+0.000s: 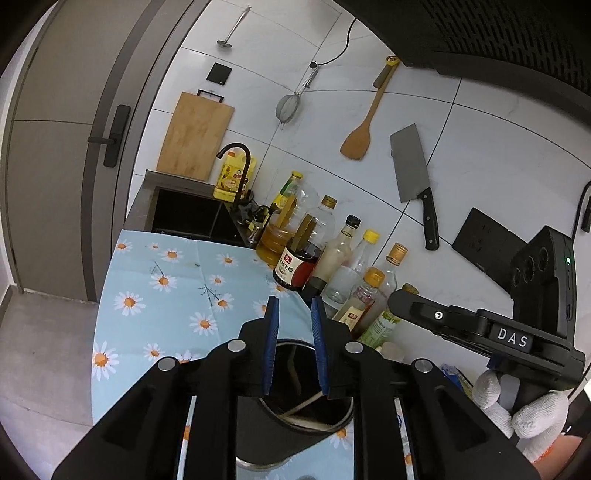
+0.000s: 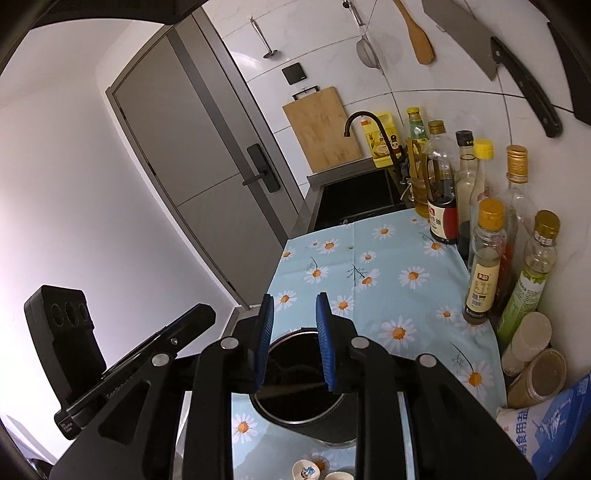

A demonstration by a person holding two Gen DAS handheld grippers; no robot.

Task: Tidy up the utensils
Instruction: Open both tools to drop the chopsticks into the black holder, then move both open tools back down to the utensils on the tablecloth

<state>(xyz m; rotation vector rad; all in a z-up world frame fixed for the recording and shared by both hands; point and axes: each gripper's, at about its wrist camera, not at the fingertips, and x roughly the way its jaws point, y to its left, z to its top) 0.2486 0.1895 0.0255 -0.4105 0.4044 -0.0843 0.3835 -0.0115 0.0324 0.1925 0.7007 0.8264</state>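
Observation:
A dark round utensil holder point(image 1: 306, 413) stands on the daisy-print cloth point(image 1: 159, 291), right under my left gripper point(image 1: 293, 306). Thin utensil handles point(image 1: 299, 408) lie inside it. The left gripper is open and empty above the holder's rim. In the right wrist view the same holder point(image 2: 295, 402) sits under my right gripper point(image 2: 294, 302), which is also open and empty. A dark utensil handle point(image 2: 291, 389) lies across the holder's mouth. The right gripper's body point(image 1: 517, 332), held by a white-gloved hand, shows at the right of the left wrist view.
Several sauce and oil bottles point(image 1: 332, 254) line the tiled wall. A wooden spatula point(image 1: 360, 136), cleaver point(image 1: 412, 166), strainer point(image 1: 288, 107) and ladle point(image 1: 231, 29) hang on the wall. A cutting board point(image 1: 195, 136), sink and faucet point(image 1: 236, 162) lie beyond. Small cups point(image 2: 306, 470) and a salt bag point(image 2: 543, 424) sit nearby.

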